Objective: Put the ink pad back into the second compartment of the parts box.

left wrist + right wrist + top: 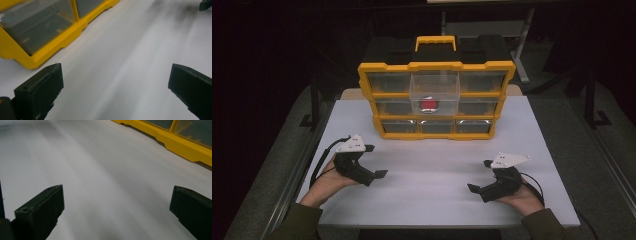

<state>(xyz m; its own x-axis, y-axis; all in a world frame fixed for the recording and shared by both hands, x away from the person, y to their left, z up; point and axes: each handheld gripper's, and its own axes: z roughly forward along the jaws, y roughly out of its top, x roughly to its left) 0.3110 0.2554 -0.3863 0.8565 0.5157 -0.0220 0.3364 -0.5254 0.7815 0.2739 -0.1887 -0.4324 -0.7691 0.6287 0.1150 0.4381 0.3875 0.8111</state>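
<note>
A yellow organiser box [436, 66] with clear drawers stands at the back of the white table [432, 165]. Its top middle drawer [435, 92] is pulled out, and a red object [429, 104] lies inside it. My left gripper [374, 161] rests near the table's left front, jaws wide apart with nothing between them. My right gripper [480, 176] rests near the right front, also open and holding nothing. In the left gripper view the box's lower corner [37, 32] lies ahead to the left. In the right gripper view the box's base [175, 140] runs across the upper right.
Beside the table, grey floor [592, 165] lies on both sides. A dark frame and table legs [522, 55] stand behind the box. The other gripper's jaw tip [206, 5] shows at the top right of the left gripper view.
</note>
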